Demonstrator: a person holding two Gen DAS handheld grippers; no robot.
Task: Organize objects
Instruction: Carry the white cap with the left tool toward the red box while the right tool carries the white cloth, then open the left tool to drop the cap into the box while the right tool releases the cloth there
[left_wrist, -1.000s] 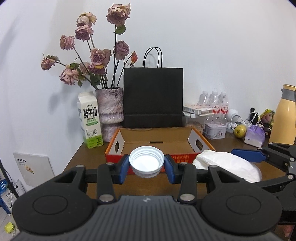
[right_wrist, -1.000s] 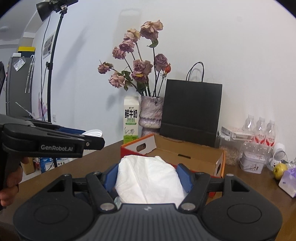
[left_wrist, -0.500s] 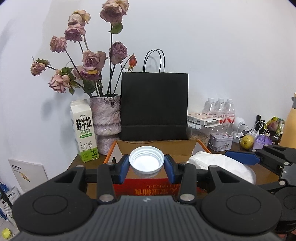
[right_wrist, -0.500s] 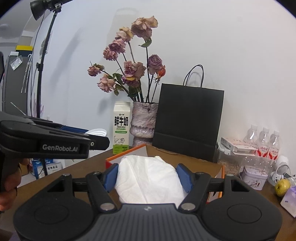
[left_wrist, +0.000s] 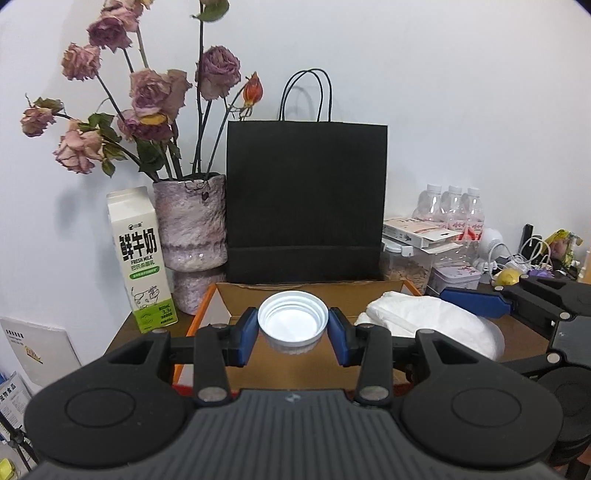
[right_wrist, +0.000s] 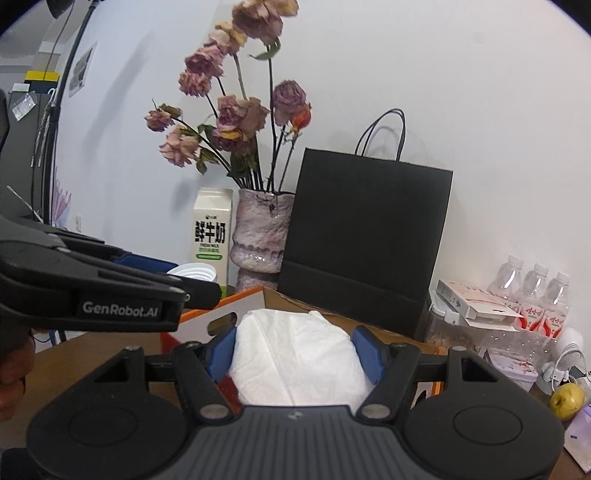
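Left gripper (left_wrist: 293, 329) pinches a ribbed round white cap (left_wrist: 293, 325).

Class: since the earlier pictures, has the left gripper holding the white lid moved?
Yes. The left gripper and its lid moved forward toward the black bag, now over the cardboard box.
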